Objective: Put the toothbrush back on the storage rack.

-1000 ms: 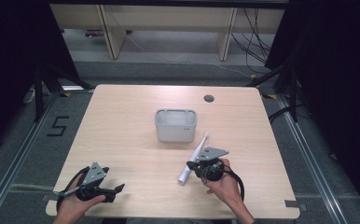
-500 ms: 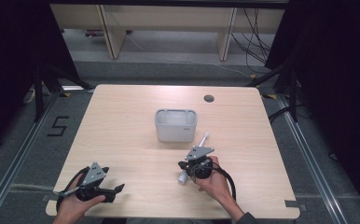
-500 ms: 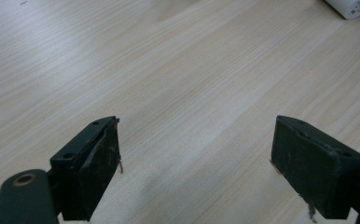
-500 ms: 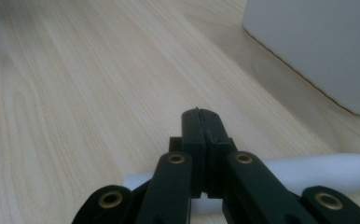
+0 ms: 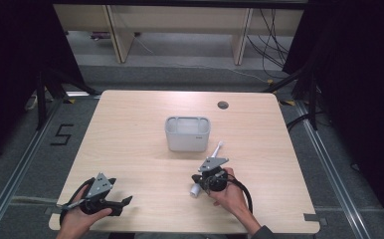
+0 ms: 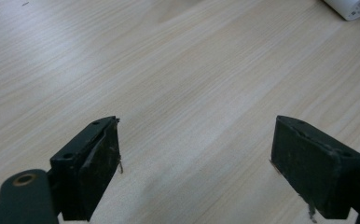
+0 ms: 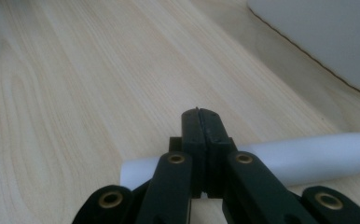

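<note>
The right gripper point(image 5: 203, 182) is lying over a white toothbrush point(image 5: 218, 146) on the table point(image 5: 130, 124) near a grey bin point(image 5: 187, 133), seemingly positioning to lift it. The left gripper point(image 6: 197, 158) is idling with jaws spread over bare wood. In the right gripper view, the jaws are pressed together above the white handle point(image 7: 308, 156), not visibly pinching it.

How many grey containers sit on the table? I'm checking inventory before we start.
1: the grey container stands mid-table, beyond the white toothbrush-like tool under the right gripper.
</note>
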